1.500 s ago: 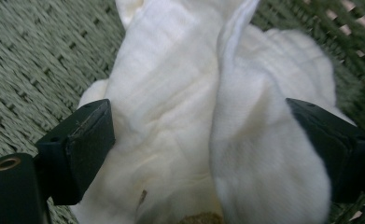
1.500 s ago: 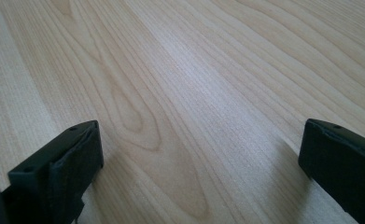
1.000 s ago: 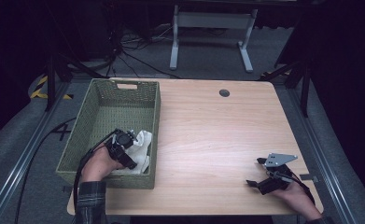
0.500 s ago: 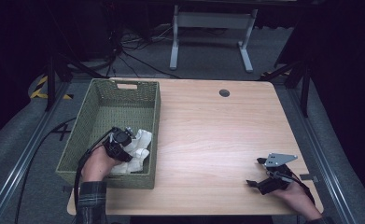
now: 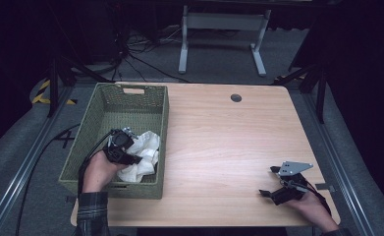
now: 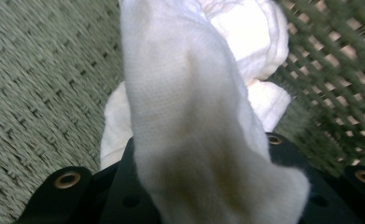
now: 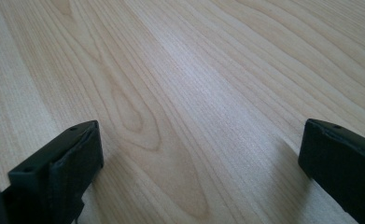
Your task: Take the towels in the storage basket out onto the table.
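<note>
Cloth [image 5: 141,156]: white, crumpled, soft woven weave, in green wicker basket [image 5: 130,105] at near right corner, long axis running near-far. Left claw [image 5: 125,155] jaws just closed, pinching a fold. Right claw [image 5: 277,187] spread wide, low over bench [image 5: 219,142], near right.

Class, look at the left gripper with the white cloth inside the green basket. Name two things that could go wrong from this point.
1. The left gripper is shut on just one fold of the white cloth; the bunched remainder hangs loose and might slip free.
2. The cloth lies close to the green basket wall on the table side, so the trailing part could catch on the woven rim or drag the basket.
</note>
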`<state>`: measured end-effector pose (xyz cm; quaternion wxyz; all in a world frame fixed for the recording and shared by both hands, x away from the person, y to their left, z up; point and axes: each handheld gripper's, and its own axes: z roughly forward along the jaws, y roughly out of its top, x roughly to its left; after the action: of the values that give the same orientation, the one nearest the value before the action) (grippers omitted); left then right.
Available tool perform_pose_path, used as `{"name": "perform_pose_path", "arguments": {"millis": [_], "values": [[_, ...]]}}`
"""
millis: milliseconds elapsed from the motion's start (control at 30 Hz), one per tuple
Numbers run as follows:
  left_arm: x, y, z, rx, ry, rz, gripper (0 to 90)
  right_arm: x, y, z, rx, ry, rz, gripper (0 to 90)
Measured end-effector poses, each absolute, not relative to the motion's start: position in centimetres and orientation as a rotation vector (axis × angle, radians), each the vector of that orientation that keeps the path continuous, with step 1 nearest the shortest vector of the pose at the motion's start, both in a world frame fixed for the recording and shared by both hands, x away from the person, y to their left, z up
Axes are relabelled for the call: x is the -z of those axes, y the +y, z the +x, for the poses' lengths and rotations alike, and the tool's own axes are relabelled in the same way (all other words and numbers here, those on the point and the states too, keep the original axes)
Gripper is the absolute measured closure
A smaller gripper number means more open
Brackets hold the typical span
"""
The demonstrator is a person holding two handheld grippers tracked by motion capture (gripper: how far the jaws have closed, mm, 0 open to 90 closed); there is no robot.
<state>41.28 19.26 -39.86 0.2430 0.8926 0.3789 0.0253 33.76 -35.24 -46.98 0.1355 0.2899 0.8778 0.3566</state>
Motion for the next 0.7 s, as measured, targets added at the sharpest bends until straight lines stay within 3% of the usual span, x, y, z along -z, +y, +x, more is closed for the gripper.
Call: {"name": "perform_pose_path", "arguments": {"millis": [700], "values": [[35.8,21.4,40.2,-0.125,0.98,2.267,73.7,47.0,-35.2,33.8,-1.033,2.542,0.84,0.1]]}}
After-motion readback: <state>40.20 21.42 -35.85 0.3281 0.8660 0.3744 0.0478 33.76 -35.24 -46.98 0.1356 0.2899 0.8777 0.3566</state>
